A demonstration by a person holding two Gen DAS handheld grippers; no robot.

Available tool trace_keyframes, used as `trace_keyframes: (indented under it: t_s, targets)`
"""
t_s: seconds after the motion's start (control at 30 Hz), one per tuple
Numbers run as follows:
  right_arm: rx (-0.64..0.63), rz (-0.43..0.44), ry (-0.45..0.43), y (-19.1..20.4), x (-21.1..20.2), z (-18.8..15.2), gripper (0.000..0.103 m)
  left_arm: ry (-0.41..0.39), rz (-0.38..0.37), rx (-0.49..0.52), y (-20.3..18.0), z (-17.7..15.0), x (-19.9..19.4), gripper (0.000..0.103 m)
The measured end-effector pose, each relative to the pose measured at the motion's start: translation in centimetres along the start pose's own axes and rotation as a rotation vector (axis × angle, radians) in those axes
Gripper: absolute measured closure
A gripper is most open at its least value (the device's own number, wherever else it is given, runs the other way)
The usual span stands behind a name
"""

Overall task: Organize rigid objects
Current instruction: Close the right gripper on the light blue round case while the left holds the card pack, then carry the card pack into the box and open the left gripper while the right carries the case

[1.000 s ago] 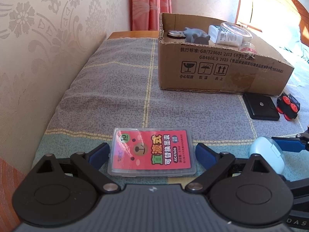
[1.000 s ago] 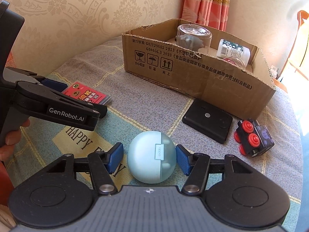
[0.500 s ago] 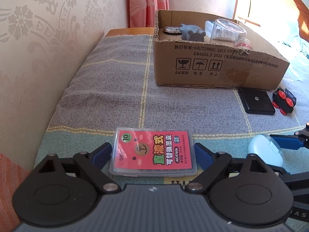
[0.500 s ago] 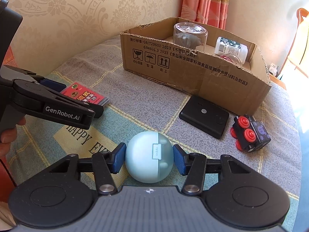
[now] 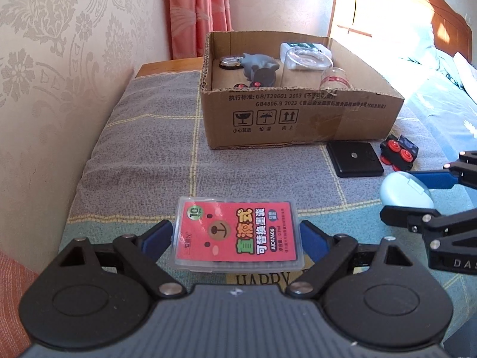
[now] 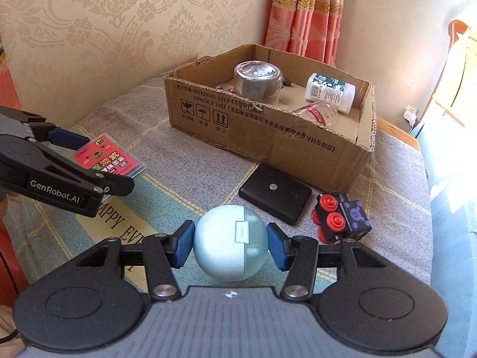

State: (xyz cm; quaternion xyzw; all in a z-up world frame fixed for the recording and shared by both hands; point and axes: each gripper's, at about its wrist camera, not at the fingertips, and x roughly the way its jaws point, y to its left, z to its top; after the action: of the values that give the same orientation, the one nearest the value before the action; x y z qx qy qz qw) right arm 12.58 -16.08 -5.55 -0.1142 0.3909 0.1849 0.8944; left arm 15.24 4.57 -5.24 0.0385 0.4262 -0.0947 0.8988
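Note:
My left gripper (image 5: 235, 230) is shut on a clear plastic case with a red label (image 5: 238, 238), its blue pads pressing both short sides. The case hangs a little above the tablecloth. From the right wrist view the same gripper (image 6: 108, 162) and red case (image 6: 110, 159) show at the left. My right gripper (image 6: 231, 240) is shut on a pale blue rounded earbud case (image 6: 229, 247), lifted off the cloth. That case (image 5: 405, 191) appears at the right edge of the left wrist view. An open cardboard box (image 5: 298, 119) stands behind.
The box (image 6: 268, 140) holds a glass jar (image 6: 258, 82), a white bottle (image 6: 329, 91), a small glass bottle and a grey toy (image 5: 259, 65). A flat black square device (image 6: 275, 194) and a black cube with red buttons (image 6: 340, 217) lie before it. A wall runs along the left.
Both grippers closed on their objects and rose: the red case and the earbud case have left the cloth. The box's inside shows more from the higher views.

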Motion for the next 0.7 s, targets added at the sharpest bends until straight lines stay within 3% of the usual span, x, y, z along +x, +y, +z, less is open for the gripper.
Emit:
trace_keyframes:
  t_s: [0.4,0.7]
  targets:
    - [0.013,-0.096,-0.140,-5.6,-1.7,6.0,0.045,-0.098,0.007,-0.027,-0.1,3.5,-1.5,0.013]
    - [0.031,-0.114,-0.125,-8.6,2.2,8.7,0.045,-0.158,0.068,-0.047,0.4,6.2,-2.2,0.013]
